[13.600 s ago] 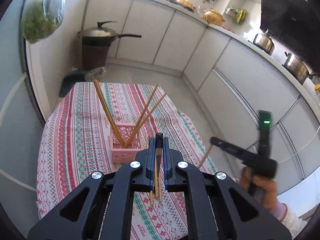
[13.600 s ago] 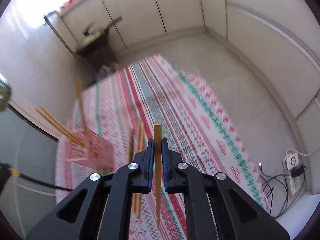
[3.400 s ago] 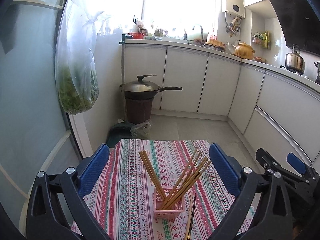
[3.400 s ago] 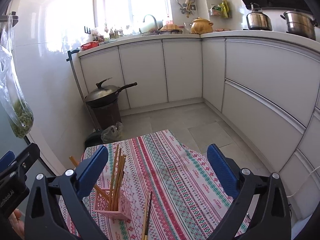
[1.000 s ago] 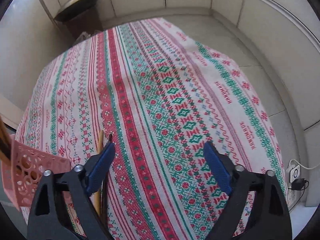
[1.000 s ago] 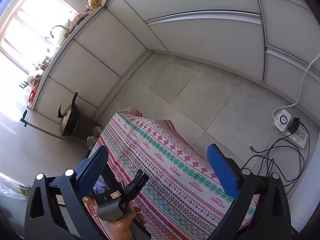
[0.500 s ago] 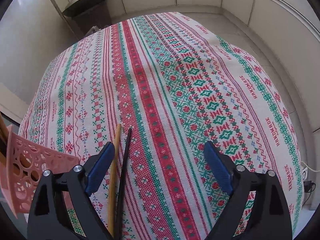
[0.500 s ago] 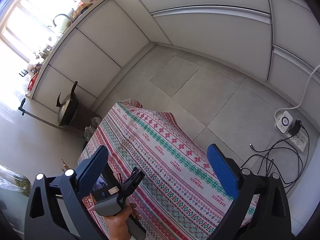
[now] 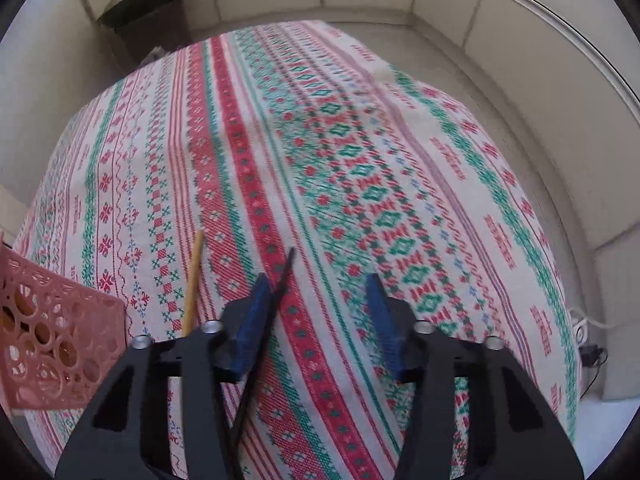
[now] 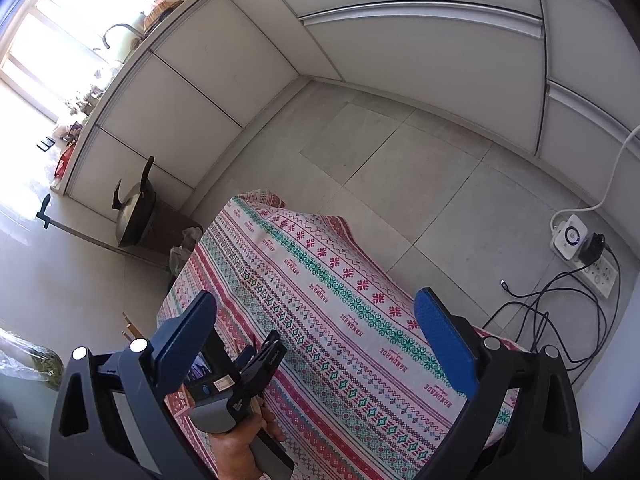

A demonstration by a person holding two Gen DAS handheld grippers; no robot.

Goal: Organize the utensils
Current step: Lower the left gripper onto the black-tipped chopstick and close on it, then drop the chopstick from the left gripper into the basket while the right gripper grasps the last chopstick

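In the left wrist view my left gripper (image 9: pixel 316 300) is open, low over the patterned tablecloth (image 9: pixel 360 152). A black chopstick (image 9: pixel 276 300) lies on the cloth just inside its left finger. A wooden chopstick (image 9: pixel 193 280) lies to the left, outside the jaws. The pink perforated utensil basket (image 9: pixel 48 344) stands at the far left. In the right wrist view my right gripper (image 10: pixel 316 332) is open and empty, high above the table. It looks down on the left gripper (image 10: pixel 256 364) and the hand holding it. Wooden chopstick ends (image 10: pixel 130 328) poke up at the table's left edge.
A wok on a dark stand (image 10: pixel 134 208) is on the floor past the table's far end. White cabinets (image 10: pixel 400 40) line the walls. A power strip with cables (image 10: pixel 580 248) lies on the floor to the right. A bag of greens (image 10: pixel 28 364) hangs at left.
My left gripper has dropped lower and shifted so the black chopstick now lies between its jaws, which have narrowed. My right gripper has stayed open and high, barely moving.
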